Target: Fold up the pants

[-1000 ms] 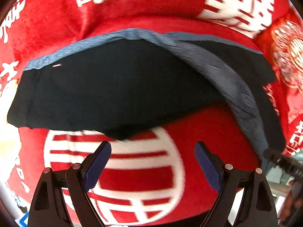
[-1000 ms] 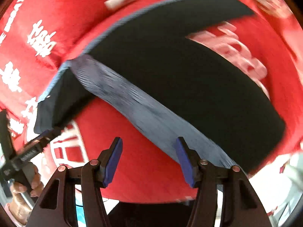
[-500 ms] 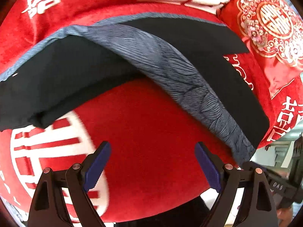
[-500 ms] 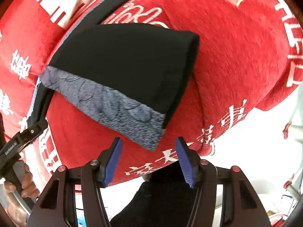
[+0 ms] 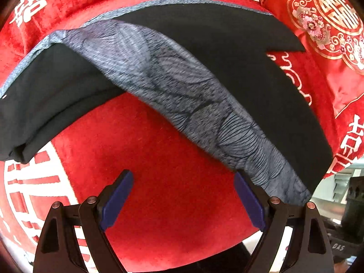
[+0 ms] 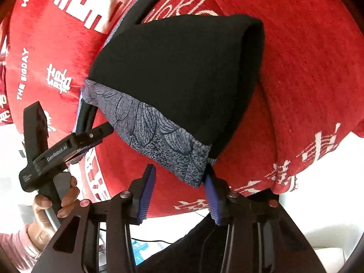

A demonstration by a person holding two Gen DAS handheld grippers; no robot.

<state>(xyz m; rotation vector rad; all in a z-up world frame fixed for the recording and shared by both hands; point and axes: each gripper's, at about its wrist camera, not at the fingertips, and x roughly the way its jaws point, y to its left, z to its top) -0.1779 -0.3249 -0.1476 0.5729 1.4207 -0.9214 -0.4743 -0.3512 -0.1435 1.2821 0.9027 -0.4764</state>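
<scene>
Black pants (image 5: 227,52) with grey patterned waistband (image 6: 159,136), folded over on red blanket (image 5: 163,170). Left gripper (image 5: 184,200): fingers wide apart, nothing between. Right gripper (image 6: 179,191): fingers closing beside the waistband's near corner, not yet clamped.

Bright even light; fisheye edges warped, dark.

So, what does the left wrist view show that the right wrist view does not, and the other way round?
Only the left wrist view shows the embroidered red cushion and the pants' long spread with their second leg.

Only the right wrist view shows the person's hand holding the left gripper, and the right gripper, its jaws closing beside the waistband corner.

Both show the black pants, their grey patterned waistband and the red blanket.
</scene>
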